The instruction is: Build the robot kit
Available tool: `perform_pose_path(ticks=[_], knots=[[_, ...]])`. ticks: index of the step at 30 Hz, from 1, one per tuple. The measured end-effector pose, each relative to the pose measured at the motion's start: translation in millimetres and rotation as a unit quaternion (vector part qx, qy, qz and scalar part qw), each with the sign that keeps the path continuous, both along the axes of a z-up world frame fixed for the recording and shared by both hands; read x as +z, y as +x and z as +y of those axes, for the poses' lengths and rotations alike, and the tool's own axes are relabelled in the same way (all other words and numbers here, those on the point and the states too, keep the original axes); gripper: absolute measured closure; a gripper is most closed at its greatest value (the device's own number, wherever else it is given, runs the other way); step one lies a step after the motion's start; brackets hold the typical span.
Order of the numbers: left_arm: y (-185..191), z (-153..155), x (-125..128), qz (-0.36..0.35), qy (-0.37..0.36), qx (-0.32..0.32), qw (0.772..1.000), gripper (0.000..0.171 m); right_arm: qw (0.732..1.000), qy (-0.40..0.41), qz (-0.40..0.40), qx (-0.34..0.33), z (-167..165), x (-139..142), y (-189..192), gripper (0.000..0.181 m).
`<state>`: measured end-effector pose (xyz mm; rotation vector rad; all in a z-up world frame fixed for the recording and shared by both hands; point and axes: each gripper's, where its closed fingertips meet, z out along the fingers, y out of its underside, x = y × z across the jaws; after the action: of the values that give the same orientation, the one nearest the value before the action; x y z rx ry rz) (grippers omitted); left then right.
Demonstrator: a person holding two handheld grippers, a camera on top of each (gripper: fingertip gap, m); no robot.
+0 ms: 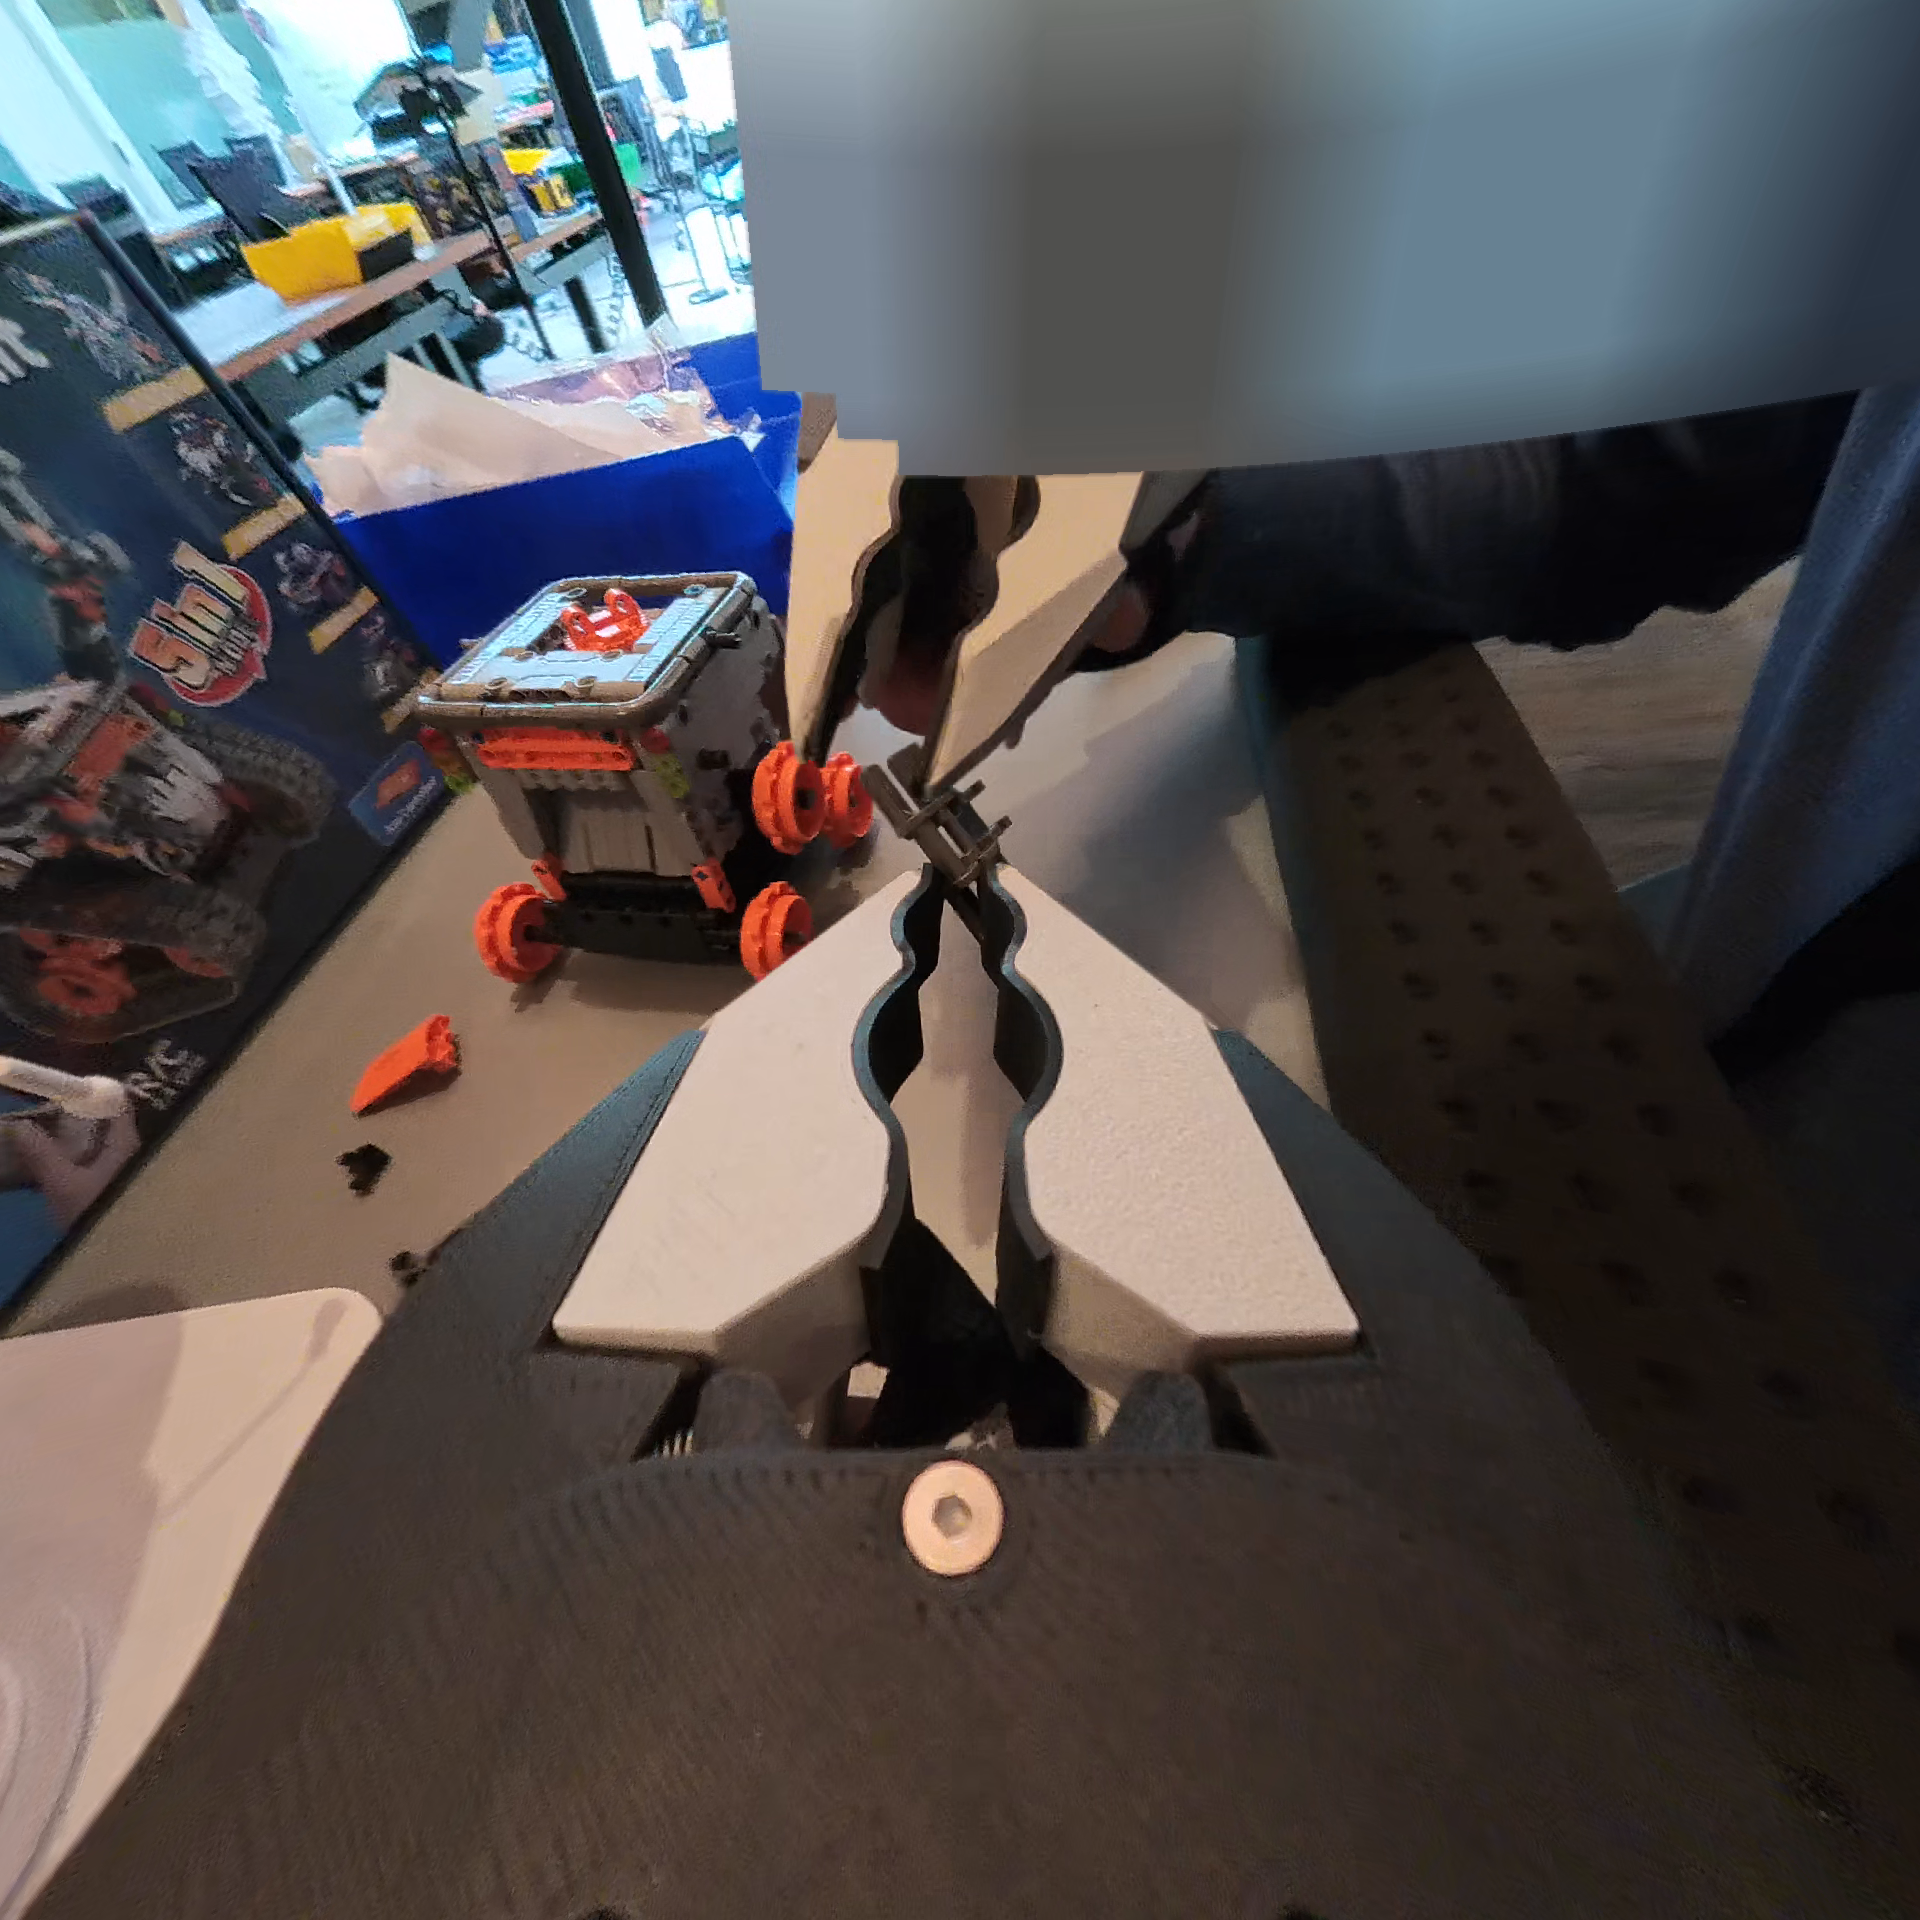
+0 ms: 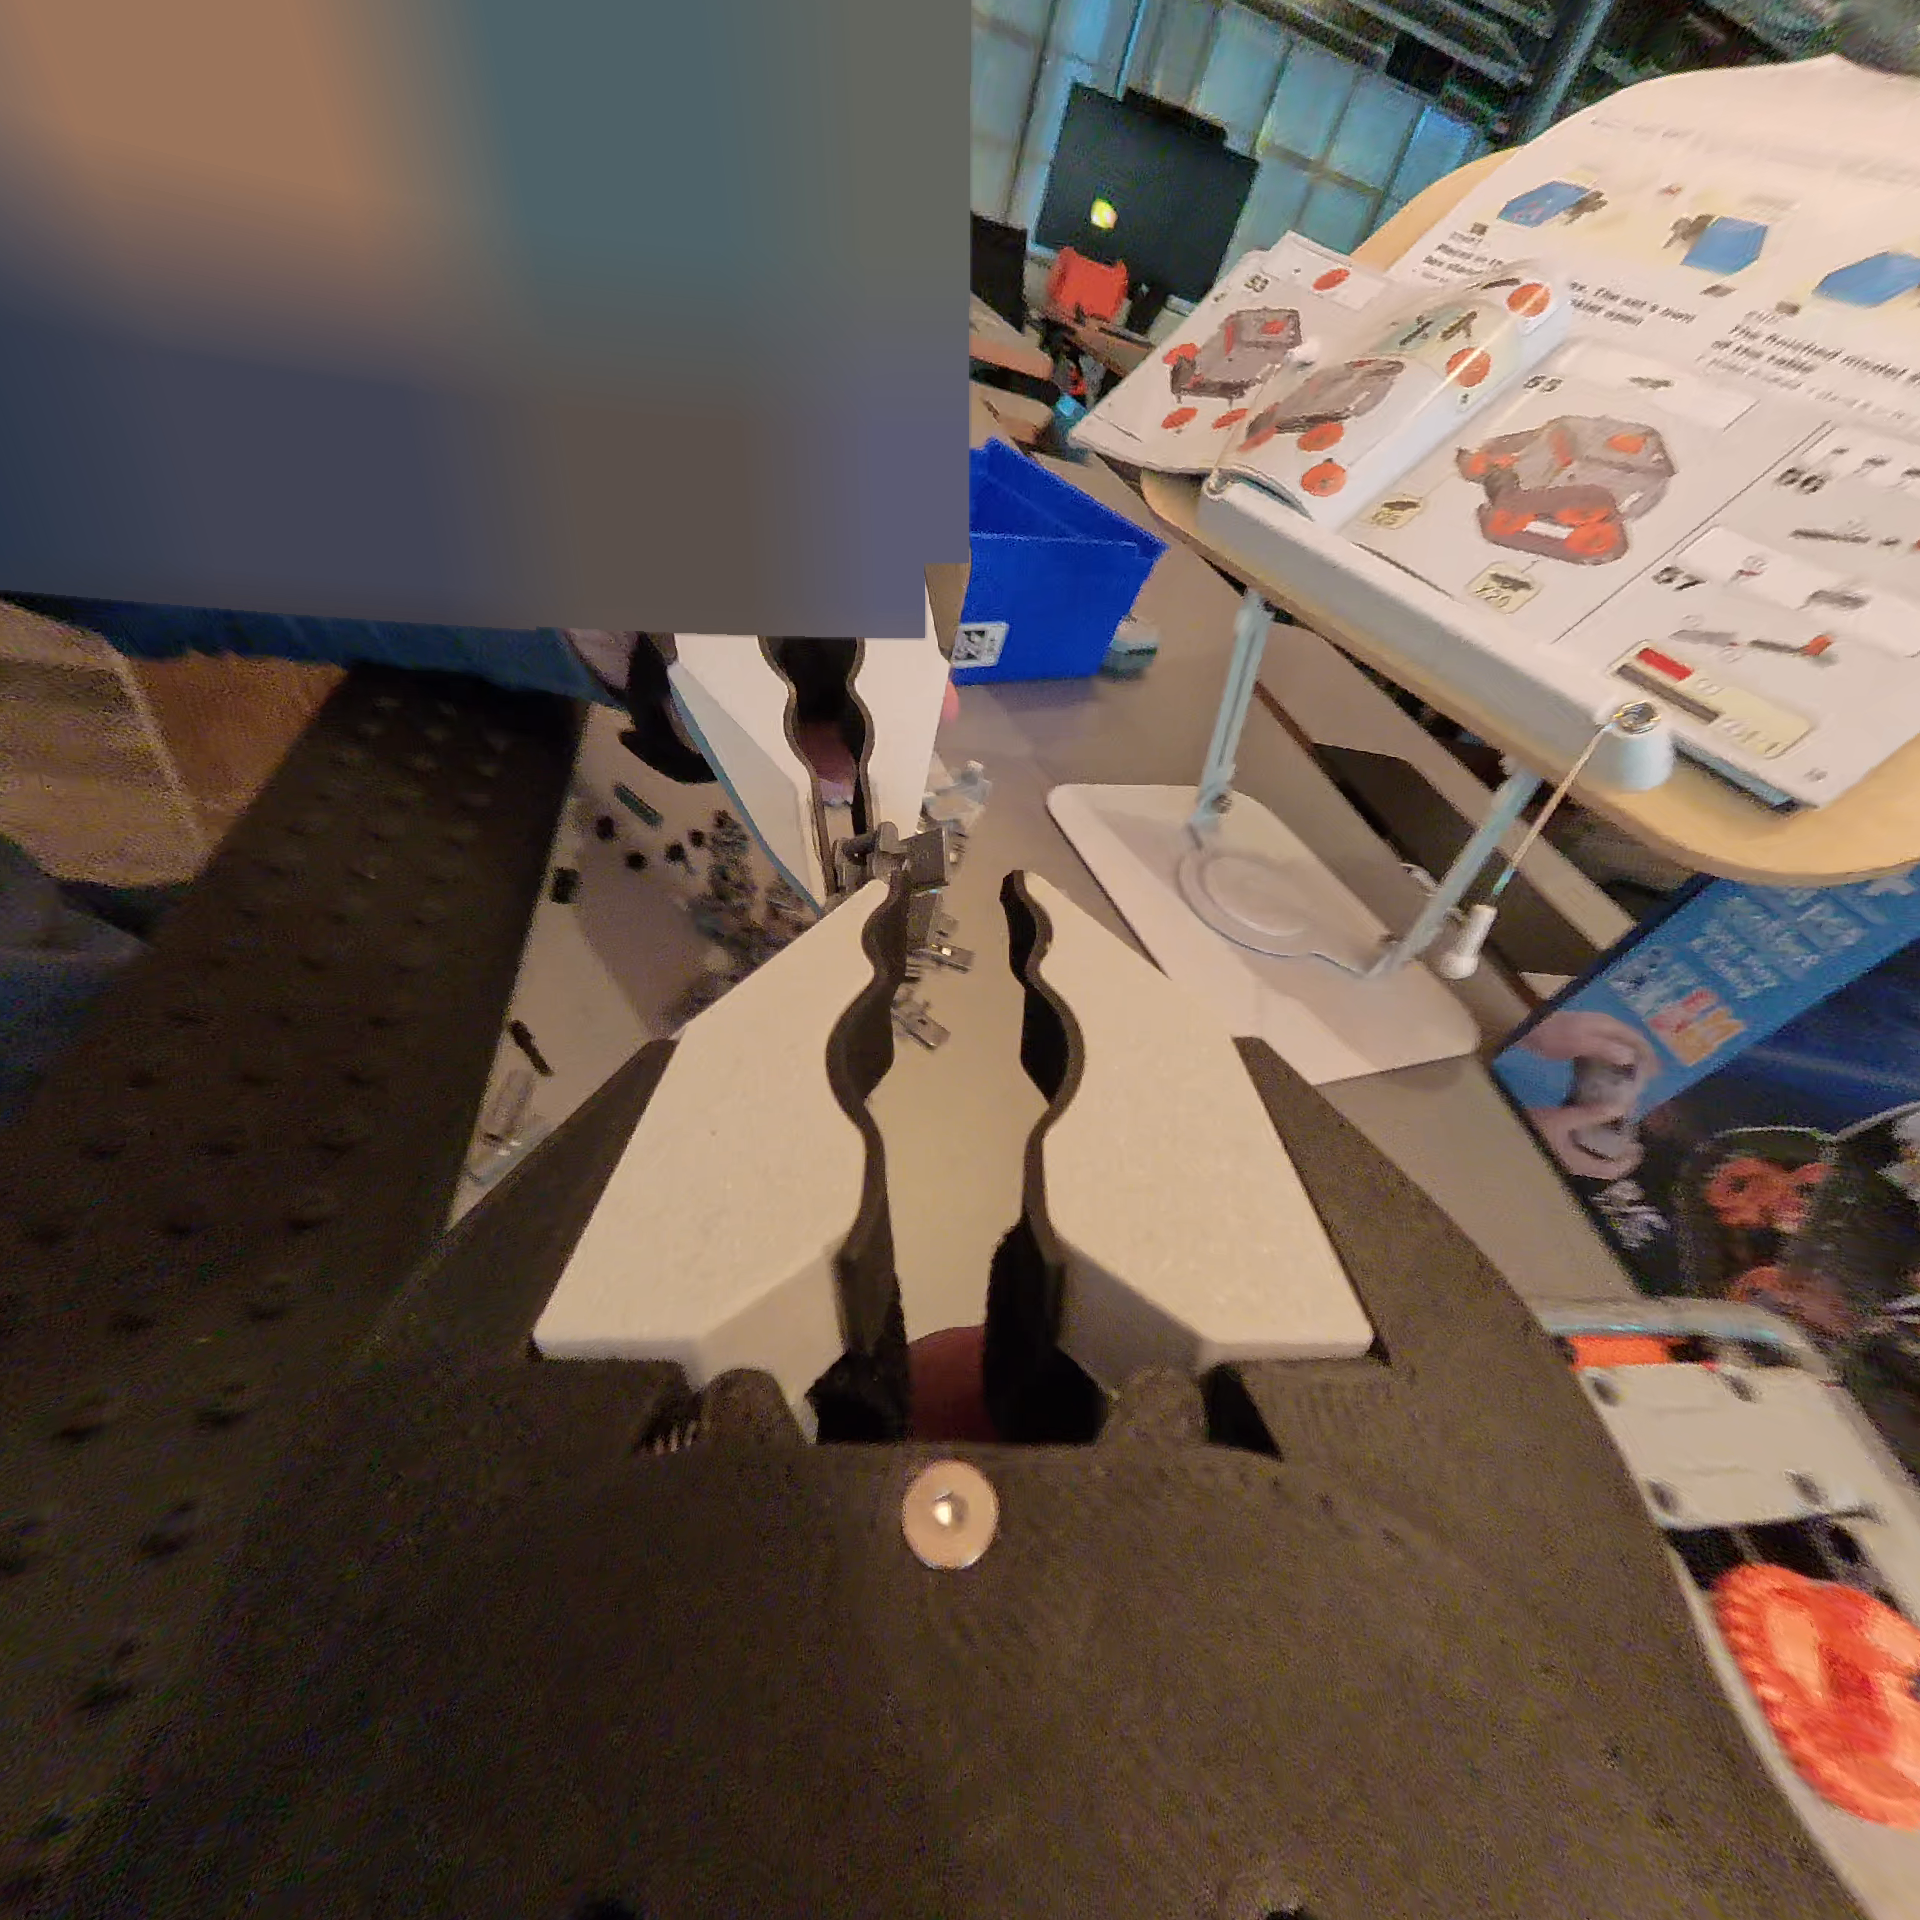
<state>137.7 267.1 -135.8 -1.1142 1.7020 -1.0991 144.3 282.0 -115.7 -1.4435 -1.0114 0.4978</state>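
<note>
Left gripper (image 1: 961,883): tips pinched on a small dark grey toy part (image 1: 951,821), held off the table. Right gripper (image 2: 945,894): jaws parted, with a clear gap; its left fingertip sits against the same grey part (image 2: 914,857), not clamping it. In the left wrist view the right gripper's tips (image 1: 883,764) meet the part from the far side. Left of them stands a grey block vehicle with orange wheels (image 1: 623,769) on the grey table (image 1: 260,1174), with a loose orange piece (image 1: 405,1062) nearby. Behind it is a blue bin (image 1: 582,540). Right side: instruction booklet (image 2: 1558,447) on a white stand (image 2: 1247,914).
</note>
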Motion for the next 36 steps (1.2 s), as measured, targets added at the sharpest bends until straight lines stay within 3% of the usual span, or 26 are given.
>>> perform_pose_path(ticks=[6,11,16,23,32,36], knots=[[0,-9,2,-0.014,0.024,-0.022,0.999,0.165,0.991,-0.088,0.065,0.071,-13,-1,-6,0.176],[-1,-12,7,-0.031,0.036,-0.026,0.999,0.165,0.98,-0.12,0.105,0.115,-22,5,-5,0.169],[-3,-14,12,-0.043,0.033,-0.032,0.998,0.165,0.979,-0.11,0.102,0.136,-29,6,-11,0.159],[-1,-20,12,-0.045,0.034,-0.039,0.998,0.165,0.982,-0.093,0.093,0.136,-30,2,-16,0.17],[-2,-29,15,-0.058,-0.024,-0.069,0.996,0.165,0.977,-0.083,0.106,0.163,-38,8,-18,0.174],[-2,-30,16,-0.062,-0.006,-0.063,0.996,0.165,0.977,-0.089,0.103,0.163,-39,9,-19,0.174]])
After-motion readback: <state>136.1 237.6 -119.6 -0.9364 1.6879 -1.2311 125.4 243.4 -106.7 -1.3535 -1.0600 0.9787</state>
